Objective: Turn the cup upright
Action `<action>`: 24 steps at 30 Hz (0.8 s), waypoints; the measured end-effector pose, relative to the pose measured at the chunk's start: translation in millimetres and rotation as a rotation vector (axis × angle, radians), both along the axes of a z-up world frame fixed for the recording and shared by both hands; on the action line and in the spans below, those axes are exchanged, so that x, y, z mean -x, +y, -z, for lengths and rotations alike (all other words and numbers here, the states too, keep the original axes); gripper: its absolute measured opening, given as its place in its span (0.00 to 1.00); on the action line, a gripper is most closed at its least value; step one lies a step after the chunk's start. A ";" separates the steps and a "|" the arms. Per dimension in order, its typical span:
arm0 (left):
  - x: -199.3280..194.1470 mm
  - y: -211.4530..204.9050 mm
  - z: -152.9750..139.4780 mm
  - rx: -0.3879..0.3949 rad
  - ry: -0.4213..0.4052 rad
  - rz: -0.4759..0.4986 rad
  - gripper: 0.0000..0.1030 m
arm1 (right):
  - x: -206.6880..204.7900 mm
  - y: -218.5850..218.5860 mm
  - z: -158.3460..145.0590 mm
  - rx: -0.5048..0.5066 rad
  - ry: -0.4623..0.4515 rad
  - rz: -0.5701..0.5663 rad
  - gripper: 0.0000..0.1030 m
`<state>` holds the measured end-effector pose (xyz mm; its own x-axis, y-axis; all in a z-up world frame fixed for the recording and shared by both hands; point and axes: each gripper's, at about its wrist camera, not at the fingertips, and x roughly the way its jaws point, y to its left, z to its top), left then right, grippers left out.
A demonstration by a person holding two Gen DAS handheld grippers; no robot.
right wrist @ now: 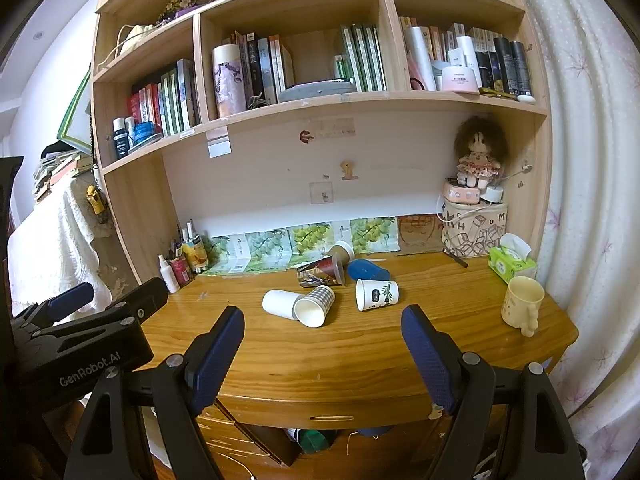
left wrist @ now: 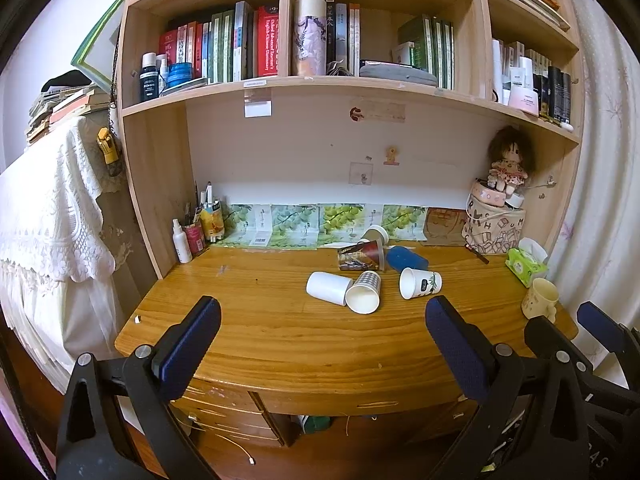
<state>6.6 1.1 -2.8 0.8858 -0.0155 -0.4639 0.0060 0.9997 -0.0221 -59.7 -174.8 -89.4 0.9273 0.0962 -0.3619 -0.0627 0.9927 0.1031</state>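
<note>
Several paper cups lie on their sides in the middle of the wooden desk (left wrist: pixel 280 332): a plain white cup (left wrist: pixel 328 288), a checked cup (left wrist: pixel 365 292), a white cup with a leaf print (left wrist: pixel 420 283), a dark patterned cup (left wrist: pixel 360 255), a blue cup (left wrist: pixel 406 258) and a beige cup (left wrist: pixel 375 234). They also show in the right wrist view, with the checked cup (right wrist: pixel 316 306) and the leaf cup (right wrist: pixel 377 294) nearest. My left gripper (left wrist: pixel 322 340) is open and empty, short of the cups. My right gripper (right wrist: pixel 322 350) is open and empty, short of the desk's front edge.
A cream mug (right wrist: pixel 522 304) stands upright at the desk's right edge, with a green tissue pack (right wrist: pixel 512 262) behind it. A patterned box (right wrist: pixel 476 228) with a doll sits at the back right. Bottles and pens (right wrist: pixel 182 264) stand at the back left. Shelves hang above.
</note>
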 end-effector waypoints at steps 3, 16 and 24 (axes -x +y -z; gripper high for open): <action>-3.9 2.9 0.3 -0.001 0.004 0.006 0.99 | -1.3 0.1 0.9 -0.001 0.002 0.000 0.79; -26.5 30.4 5.5 0.010 0.012 0.060 0.99 | -18.5 20.4 3.1 -0.003 0.019 0.038 0.79; -44.4 48.8 12.2 0.044 0.017 0.105 0.99 | -30.2 42.2 10.9 -0.004 0.051 0.075 0.79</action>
